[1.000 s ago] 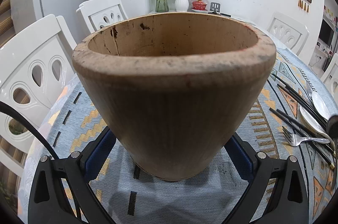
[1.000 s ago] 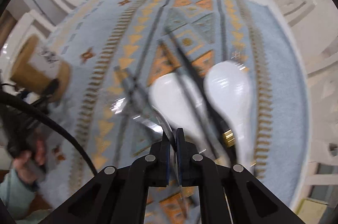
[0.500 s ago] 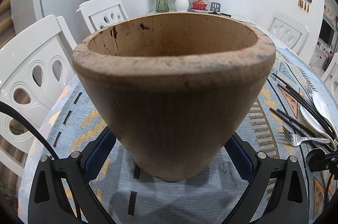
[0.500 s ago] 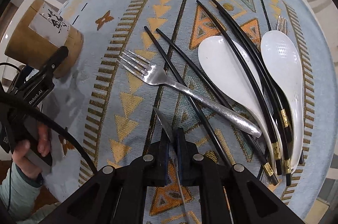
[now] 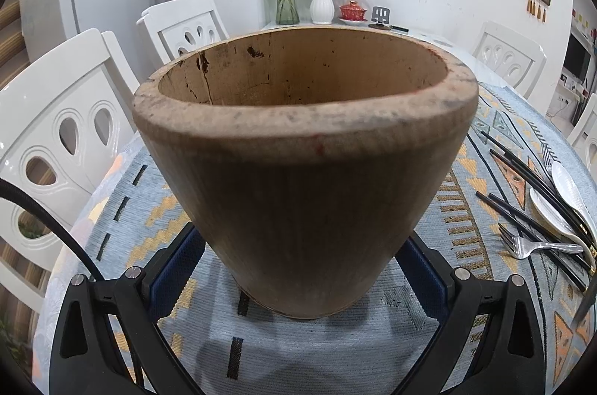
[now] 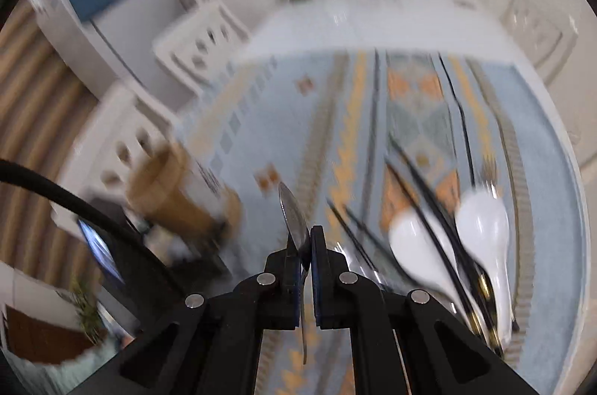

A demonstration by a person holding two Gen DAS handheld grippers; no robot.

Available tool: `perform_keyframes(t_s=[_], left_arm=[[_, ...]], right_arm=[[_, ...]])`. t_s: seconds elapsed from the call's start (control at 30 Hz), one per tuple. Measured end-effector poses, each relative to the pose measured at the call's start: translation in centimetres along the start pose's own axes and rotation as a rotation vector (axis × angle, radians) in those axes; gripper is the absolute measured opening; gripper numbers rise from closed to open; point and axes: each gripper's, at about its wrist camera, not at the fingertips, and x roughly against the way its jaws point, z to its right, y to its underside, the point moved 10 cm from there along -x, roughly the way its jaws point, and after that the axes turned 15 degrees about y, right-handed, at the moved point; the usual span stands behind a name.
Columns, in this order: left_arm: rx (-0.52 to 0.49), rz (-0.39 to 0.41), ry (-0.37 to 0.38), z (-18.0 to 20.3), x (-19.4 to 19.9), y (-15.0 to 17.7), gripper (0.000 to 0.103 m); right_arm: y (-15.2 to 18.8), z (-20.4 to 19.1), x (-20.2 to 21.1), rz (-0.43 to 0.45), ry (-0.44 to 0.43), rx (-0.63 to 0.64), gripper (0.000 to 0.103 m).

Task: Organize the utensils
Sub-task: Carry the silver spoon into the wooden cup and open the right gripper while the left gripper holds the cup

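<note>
Carrying a thin silver metal spoon clamped in the right gripper toward the tall wooden holder at ten o'clock, itself clamped upright on the cloth by the left gripper; next needing tip-down alignment over the rim.

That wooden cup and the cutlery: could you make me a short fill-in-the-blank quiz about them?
1. The left gripper is closed around a ____ cup.
2. The right gripper pinches a metal ____.
3. The two spoons on the tablecloth are ____ in colour.

Answers: wooden; spoon; white
</note>
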Motion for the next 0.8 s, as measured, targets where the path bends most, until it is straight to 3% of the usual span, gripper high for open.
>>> perform_keyframes(t_s=[0.2,0.37,0.57,0.8], left_arm=[[-0.002,0.0,-0.002,0.0,0.2,0.0,0.1],[-0.001,0.0,-0.001,0.0,0.1,0.0,0.1],[0.002,0.001,0.003,0.2,0.2,0.0,0.1],[0.003,0.008,0.006,0.2,0.4,0.0,0.1]], right_arm=[[-8.6,-4.6,4.3,0.197,-0.2,-0.104,0.004],[-12.9,-9.7,6.2,0.294,-0.277,-0.094,0.004],[-13.2,-13.3,4.1,0.27,-0.281,-0.044,0.004],[-10.9,-13.8,1.2,0.208,-0.248,0.01,0.004]])
